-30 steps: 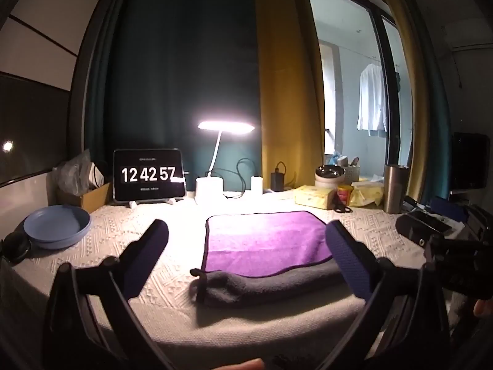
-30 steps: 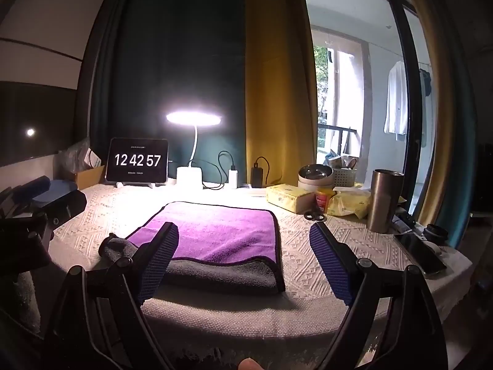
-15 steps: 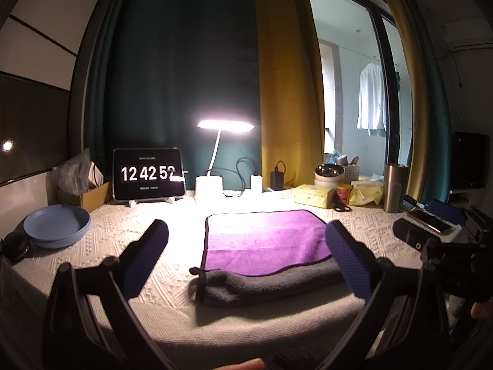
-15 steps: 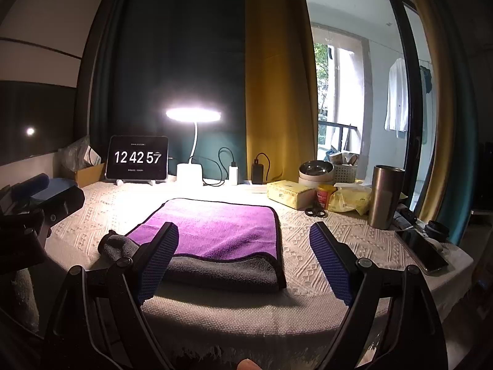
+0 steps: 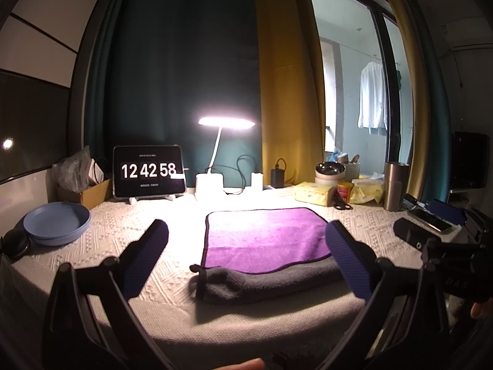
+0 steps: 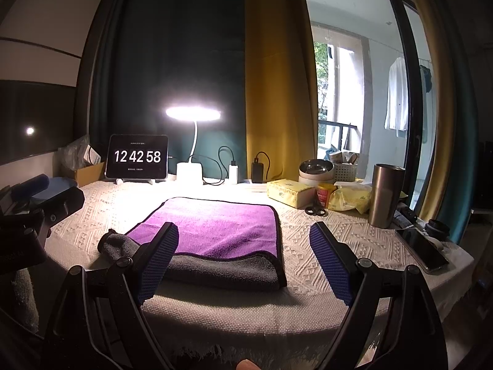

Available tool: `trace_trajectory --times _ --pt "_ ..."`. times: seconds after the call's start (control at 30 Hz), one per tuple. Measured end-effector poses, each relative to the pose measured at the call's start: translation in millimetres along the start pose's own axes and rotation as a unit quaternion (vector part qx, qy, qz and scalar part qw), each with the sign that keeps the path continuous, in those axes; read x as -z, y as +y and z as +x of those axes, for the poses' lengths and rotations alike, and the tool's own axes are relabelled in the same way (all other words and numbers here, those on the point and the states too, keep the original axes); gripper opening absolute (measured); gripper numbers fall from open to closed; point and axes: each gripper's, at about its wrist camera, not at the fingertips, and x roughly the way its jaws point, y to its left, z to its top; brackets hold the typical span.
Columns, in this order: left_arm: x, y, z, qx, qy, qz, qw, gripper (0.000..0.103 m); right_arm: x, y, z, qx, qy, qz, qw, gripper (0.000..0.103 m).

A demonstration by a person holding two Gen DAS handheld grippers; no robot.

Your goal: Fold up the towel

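The towel (image 5: 265,237) lies on the table, purple side up, with its grey underside folded into a thick roll along the near edge (image 5: 271,280). It also shows in the right wrist view (image 6: 222,231). My left gripper (image 5: 246,246) is open and empty, held back from the table's near edge, facing the towel. My right gripper (image 6: 243,246) is open and empty, also back from the edge, with the towel's near right corner between its fingers in view. The right gripper's body shows at the right of the left wrist view (image 5: 437,246).
A white textured cloth covers the table (image 5: 129,225). A blue plate (image 5: 57,226) sits at left. A clock tablet (image 5: 148,171), a lit lamp (image 5: 226,121), chargers, a tissue box (image 6: 289,192), scissors (image 6: 315,210), a steel tumbler (image 6: 386,194) and a phone (image 6: 422,248) line the back and right.
Both grippers stay open and have barely moved. The clock has gone from 12 42 57 to 12 42 58. The towel has not moved.
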Motion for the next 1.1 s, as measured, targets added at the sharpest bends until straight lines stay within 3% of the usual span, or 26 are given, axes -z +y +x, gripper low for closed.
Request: trace_trajectory --times 1.1 --pt "4.0 1.1 4.0 -0.002 0.007 -0.001 1.0 0.102 6.3 -1.2 1.9 0.0 0.005 0.003 1.0 0.089"
